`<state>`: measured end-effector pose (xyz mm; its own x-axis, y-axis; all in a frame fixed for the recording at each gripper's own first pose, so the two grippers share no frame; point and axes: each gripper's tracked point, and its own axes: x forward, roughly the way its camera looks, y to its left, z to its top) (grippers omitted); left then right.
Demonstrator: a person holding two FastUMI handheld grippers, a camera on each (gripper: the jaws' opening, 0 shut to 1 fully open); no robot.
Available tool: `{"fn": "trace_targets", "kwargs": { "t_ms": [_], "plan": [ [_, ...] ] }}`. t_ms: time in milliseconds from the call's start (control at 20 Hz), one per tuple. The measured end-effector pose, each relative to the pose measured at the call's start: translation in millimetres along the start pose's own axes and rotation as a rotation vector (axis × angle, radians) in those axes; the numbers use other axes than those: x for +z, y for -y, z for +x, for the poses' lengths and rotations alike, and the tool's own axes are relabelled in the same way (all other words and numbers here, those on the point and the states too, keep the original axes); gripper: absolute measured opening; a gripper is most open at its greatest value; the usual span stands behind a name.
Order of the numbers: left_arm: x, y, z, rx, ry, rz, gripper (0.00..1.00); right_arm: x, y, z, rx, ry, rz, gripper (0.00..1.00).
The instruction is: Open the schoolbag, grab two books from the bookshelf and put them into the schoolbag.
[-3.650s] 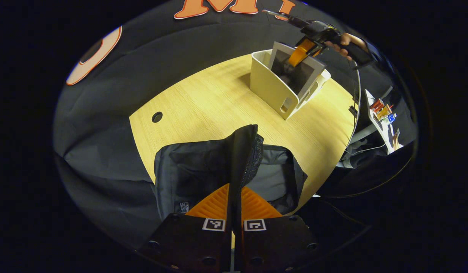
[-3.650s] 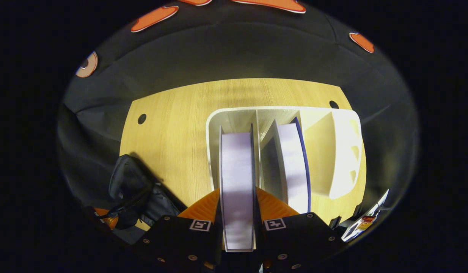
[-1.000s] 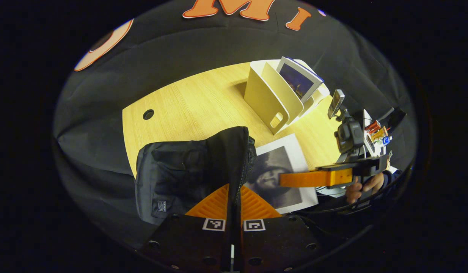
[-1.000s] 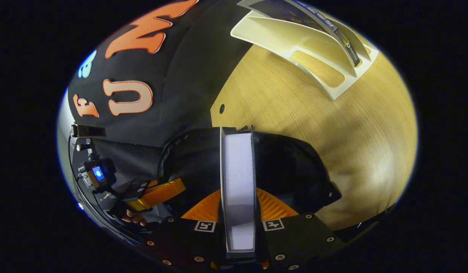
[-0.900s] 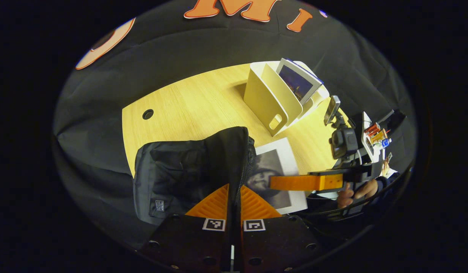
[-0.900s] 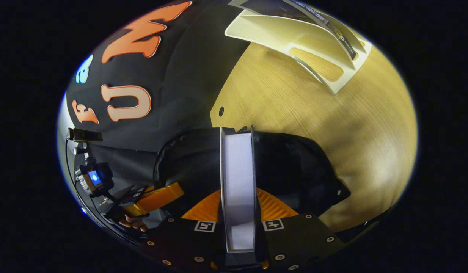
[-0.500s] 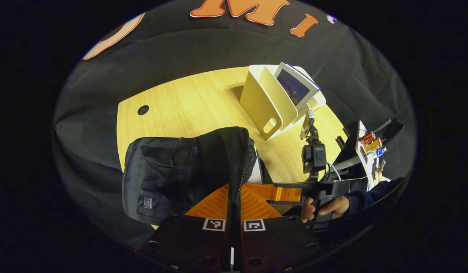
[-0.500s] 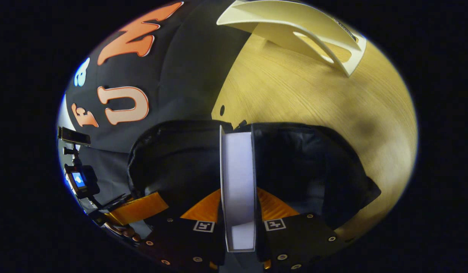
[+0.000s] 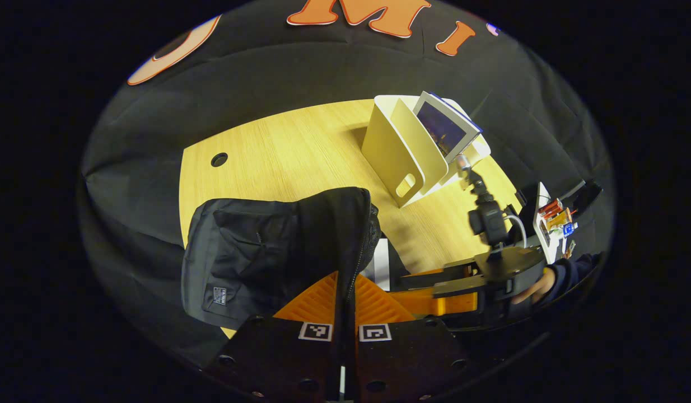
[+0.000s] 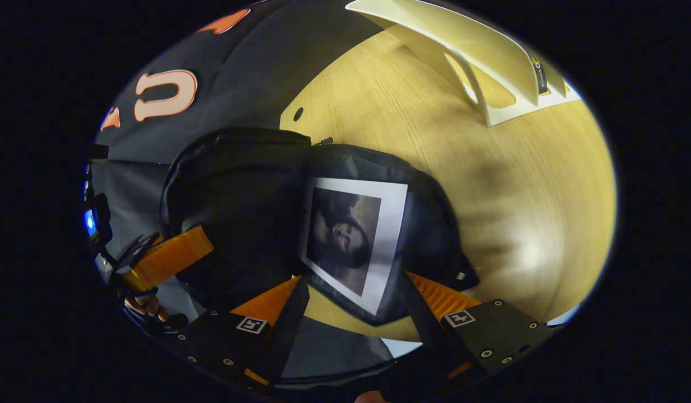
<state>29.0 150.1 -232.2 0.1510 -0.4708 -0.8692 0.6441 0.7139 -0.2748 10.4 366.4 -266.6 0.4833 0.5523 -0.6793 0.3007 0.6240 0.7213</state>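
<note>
My left gripper is shut on the raised flap of the black schoolbag, holding it open. In the right gripper view a book with a dark portrait cover lies inside the open schoolbag. My right gripper stands open just over that book's near edge, with its fingers apart on either side. The left gripper shows at the far left of that view. The white bookshelf stands on the table behind, with a second book leaning in it. The right gripper hangs beside the bag.
The wooden table has a round cable hole at its far left. A small camera rides on the right gripper, and a hand holds that gripper. A white stand with small coloured items sits off the table's right edge.
My right gripper carried the book from the shelf into the bag, then opened and let it go. The book now lies flat inside. My left gripper has kept hold of the flap.
</note>
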Motion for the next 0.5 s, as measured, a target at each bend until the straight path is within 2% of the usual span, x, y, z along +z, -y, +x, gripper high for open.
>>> {"fn": "trace_targets", "kwargs": {
  "t_ms": [200, 500],
  "plan": [
    [-5, 1, 2, 0.008, 0.000, -0.024, 0.04, 13, 34, -65, -0.105, -0.005, -0.085, 0.98],
    [-9, 4, 7, 0.027, -0.002, -0.034, 0.04, 71, 84, -170, -0.293, 0.041, -0.181, 0.99]
  ]
}}
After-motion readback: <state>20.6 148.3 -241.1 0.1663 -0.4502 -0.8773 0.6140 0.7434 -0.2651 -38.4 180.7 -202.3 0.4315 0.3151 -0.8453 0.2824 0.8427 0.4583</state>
